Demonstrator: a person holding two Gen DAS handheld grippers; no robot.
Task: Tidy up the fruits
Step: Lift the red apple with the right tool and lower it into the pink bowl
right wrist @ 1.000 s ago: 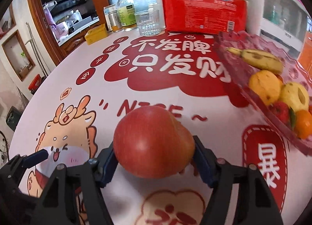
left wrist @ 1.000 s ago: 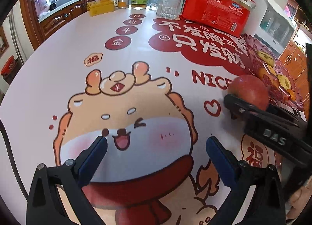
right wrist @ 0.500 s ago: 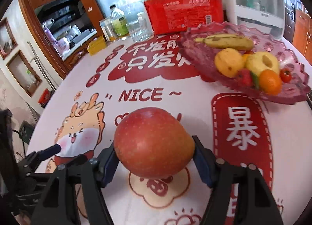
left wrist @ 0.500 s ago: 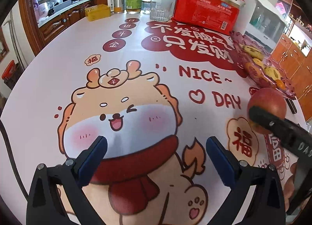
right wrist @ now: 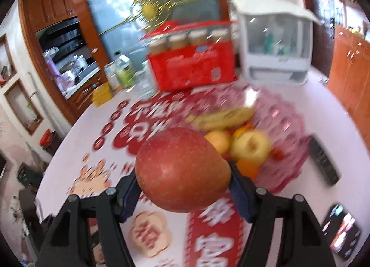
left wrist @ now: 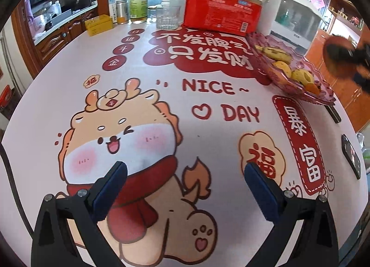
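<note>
My right gripper (right wrist: pixel 185 194) is shut on a big red apple (right wrist: pixel 181 170) and holds it in the air, just short of the pink glass fruit plate (right wrist: pixel 289 128). The plate holds a banana (right wrist: pixel 222 116), a yellow apple (right wrist: pixel 251 146) and oranges. In the left wrist view the apple (left wrist: pixel 335 59) shows blurred, high at the right, above the plate (left wrist: pixel 261 45). My left gripper (left wrist: pixel 185 186) is open and empty, low over the printed tablecloth.
A red carton of jars (left wrist: pixel 222 15), a glass (left wrist: pixel 167 18), bottles and a yellow box (left wrist: pixel 98 24) stand at the table's far side. A white appliance (right wrist: pixel 275 45) stands behind the plate. A remote (right wrist: pixel 323 160) and a phone (left wrist: pixel 351 156) lie at the right.
My right gripper has lifted the red apple off the table and carried it up and right toward the fruit plate. My left gripper has drawn back a little and stays open.
</note>
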